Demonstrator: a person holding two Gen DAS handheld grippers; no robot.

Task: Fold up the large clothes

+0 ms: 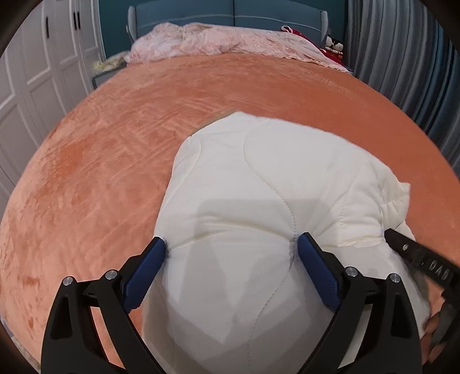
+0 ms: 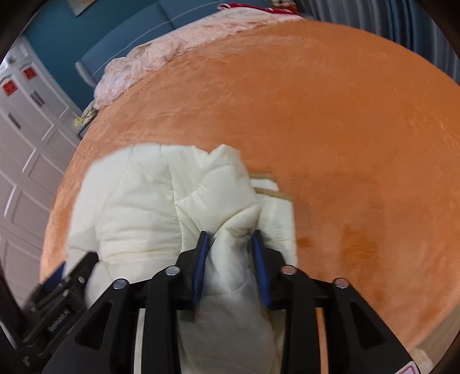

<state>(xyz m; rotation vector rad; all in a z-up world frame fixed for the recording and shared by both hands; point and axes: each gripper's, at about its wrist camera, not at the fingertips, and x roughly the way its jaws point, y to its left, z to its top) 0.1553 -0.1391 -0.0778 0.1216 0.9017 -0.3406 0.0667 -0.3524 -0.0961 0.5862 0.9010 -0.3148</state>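
Closest to us in the left wrist view, our left gripper (image 1: 231,244) stands with its two black arms spread wide, the blue pads (image 1: 146,272) set far apart. A broad bulge of a cream quilted jacket (image 1: 258,201) fills the gap between them, and both pads press against the fabric, one at each side. From these pictures we cannot tell whether this gripper is clamping the cloth or only resting around it.

In the right wrist view, our right gripper (image 2: 231,238) is drawn narrow, its blue pads (image 2: 201,264) pinching a gathered fold of the same jacket (image 2: 138,207) between them. The fold runs back toward the camera between the black arms.

The two tools sit close together. The tip of the right gripper shows at the right edge of the left view, touching the jacket's side, and the left gripper (image 2: 61,274) shows at the lower left of the right view.

The jacket lies bunched and puffy on an orange plush bedspread (image 1: 115,149), near the edge closest to us. Farther off, a pale pink lace cover (image 1: 218,40) lies crumpled across the head of the bed, against a blue headboard (image 1: 230,14). White wardrobe doors (image 1: 34,86) stand to the left, and grey curtains (image 1: 402,72) hang to the right.
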